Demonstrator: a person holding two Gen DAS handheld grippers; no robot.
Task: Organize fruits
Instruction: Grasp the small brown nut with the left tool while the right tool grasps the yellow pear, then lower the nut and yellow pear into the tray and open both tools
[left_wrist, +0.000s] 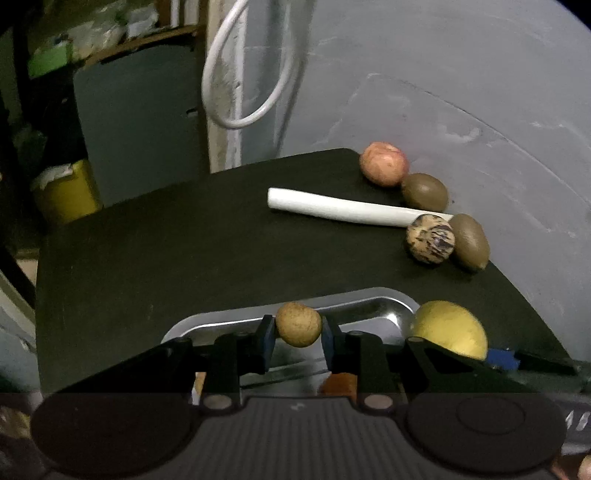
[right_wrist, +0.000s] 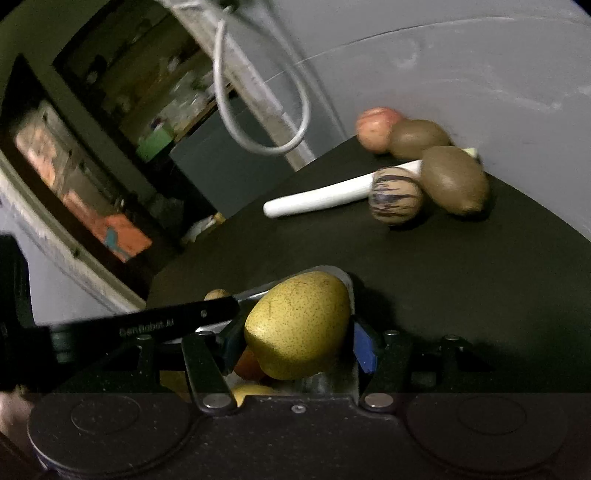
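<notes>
My left gripper (left_wrist: 298, 334) is shut on a small round tan fruit (left_wrist: 298, 324) and holds it over the near edge of a metal tray (left_wrist: 373, 306). My right gripper (right_wrist: 295, 343) is shut on a yellow speckled pear (right_wrist: 299, 325), also over the tray (right_wrist: 347, 277); the pear shows at right in the left wrist view (left_wrist: 448, 328). On the black table a pink apple (left_wrist: 384, 164), two brown kiwis (left_wrist: 424, 191) (left_wrist: 470, 242), a striped round fruit (left_wrist: 430, 239) and a white leek stalk (left_wrist: 343, 208) lie at the far right.
An orange fruit (left_wrist: 338, 382) lies in the tray under the left fingers. The grey wall (left_wrist: 480, 92) borders the table on the right. A white cable loop (left_wrist: 240, 74) hangs behind. A yellow bin (left_wrist: 66, 192) and shelves stand beyond the table's left edge.
</notes>
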